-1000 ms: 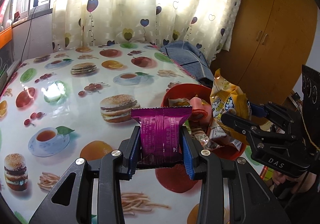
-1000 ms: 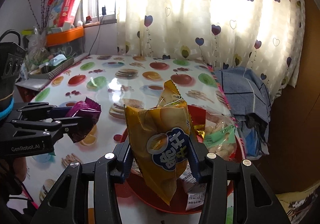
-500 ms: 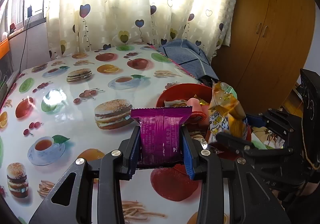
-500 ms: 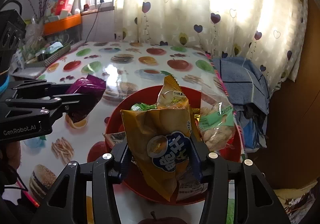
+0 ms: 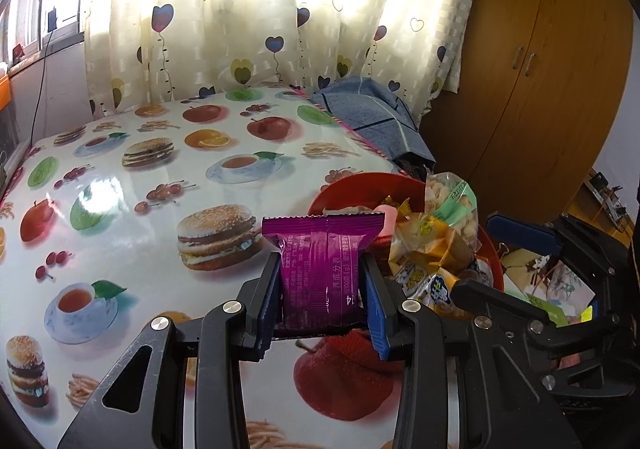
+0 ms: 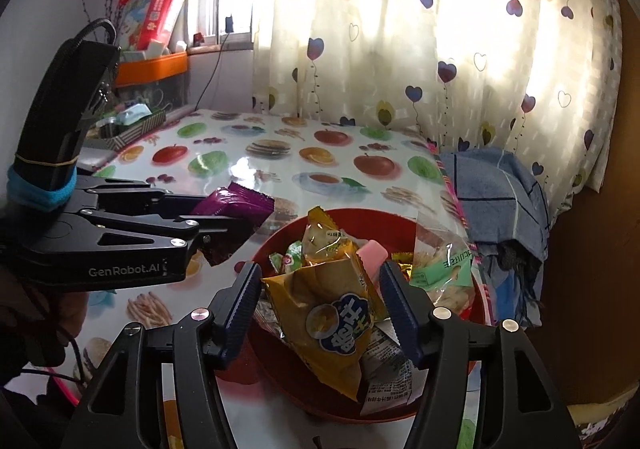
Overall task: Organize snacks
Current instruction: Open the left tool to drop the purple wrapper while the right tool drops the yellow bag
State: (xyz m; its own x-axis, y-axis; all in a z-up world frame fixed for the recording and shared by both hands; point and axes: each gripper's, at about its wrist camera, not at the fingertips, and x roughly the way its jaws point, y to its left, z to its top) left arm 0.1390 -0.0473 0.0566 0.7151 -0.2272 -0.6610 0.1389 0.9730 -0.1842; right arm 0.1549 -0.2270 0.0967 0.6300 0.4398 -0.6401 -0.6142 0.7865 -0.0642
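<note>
Right gripper (image 6: pixel 320 303) first: we see its jaws have just been opening, and they stand wide now, the blue pads clear of the yellow chip bag (image 6: pixel 332 321) that lies between them. That bag is slumped onto the heap in the red bowl (image 6: pixel 478 289) right under the fingers, so we judge the drop as done and this step as the release.

Over on our left, the left gripper (image 5: pixel 322 289) has its jaws narrow and clamped on the purple snack pack (image 5: pixel 322 269), which stands upright between the pads, held above the printed tablecloth (image 5: pixel 120 209). The bowl sits just to the right of those fingers and slightly ahead, with a clear bag of small crackers (image 5: pixel 452 201) leaning at its far rim.

What comes next, as we read it: the right gripper needs to back straight out without snagging the chip bag's crinkled edge, clearing the space. Then the left has to swing right over the bowl and let the purple pack go onto the pile, not the rim.
</note>
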